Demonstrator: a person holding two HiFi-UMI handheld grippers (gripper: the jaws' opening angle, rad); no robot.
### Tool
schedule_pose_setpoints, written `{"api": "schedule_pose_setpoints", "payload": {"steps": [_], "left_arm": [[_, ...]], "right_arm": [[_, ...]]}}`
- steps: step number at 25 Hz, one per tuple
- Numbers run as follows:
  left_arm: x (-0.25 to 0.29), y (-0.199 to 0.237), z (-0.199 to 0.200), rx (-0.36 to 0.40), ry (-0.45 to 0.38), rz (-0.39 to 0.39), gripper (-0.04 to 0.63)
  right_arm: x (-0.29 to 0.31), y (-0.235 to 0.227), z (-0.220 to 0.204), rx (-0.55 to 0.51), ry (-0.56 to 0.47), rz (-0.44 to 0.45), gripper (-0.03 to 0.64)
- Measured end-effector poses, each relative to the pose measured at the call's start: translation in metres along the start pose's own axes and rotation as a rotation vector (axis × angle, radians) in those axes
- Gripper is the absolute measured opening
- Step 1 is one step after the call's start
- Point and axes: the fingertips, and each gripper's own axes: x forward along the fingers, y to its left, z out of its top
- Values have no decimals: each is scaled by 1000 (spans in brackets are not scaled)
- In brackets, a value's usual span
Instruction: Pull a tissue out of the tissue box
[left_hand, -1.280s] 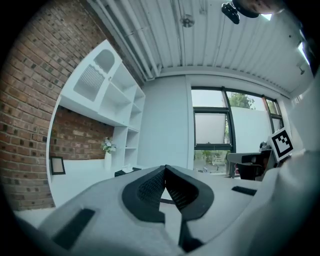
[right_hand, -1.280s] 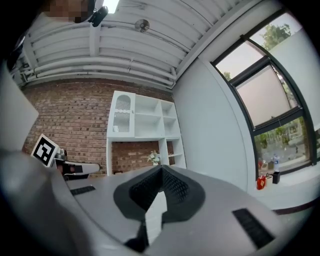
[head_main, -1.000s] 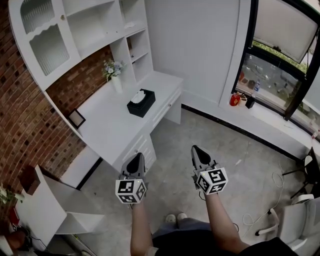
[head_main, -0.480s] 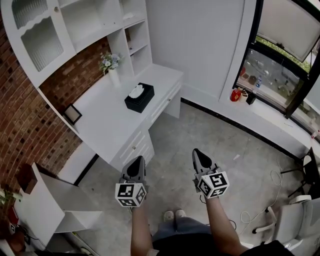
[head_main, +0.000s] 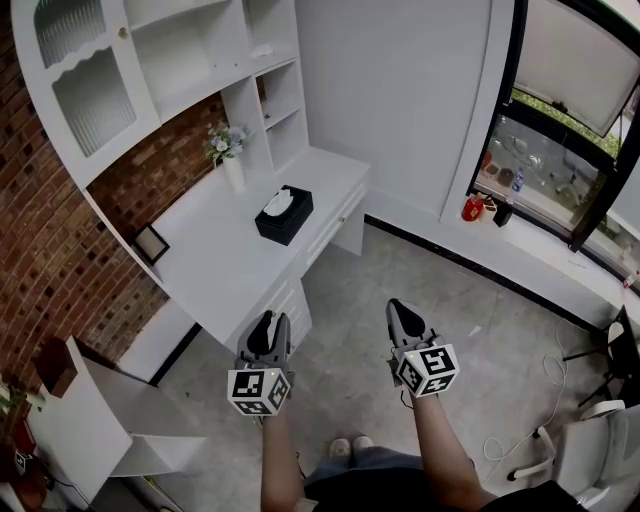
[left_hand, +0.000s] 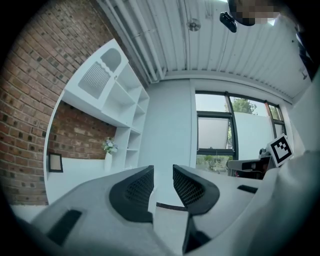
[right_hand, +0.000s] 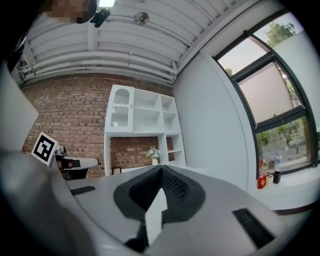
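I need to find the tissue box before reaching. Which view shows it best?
The head view: the tissue box sits in full sight on the desk, a tissue sticking up. Neither gripper view shows it.

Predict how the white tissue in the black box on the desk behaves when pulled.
The white tissue stands crumpled above the black rectangular tissue box, so it is probably soft, floppy and light. That box rests on the smooth white desk, so it may slide or lift too.

My left gripper (head_main: 271, 322) and right gripper (head_main: 400, 308) look grey, with black textured jaws and black-on-white marker cubes
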Motion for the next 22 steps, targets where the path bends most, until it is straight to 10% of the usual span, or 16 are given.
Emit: {"api": "schedule_pose_setpoints", "payload": {"steps": [22], "left_arm": [[27,34,2,21,6,-73,193]], "right_arm": [[29,-11,2,9,-50,-88,0]]}}
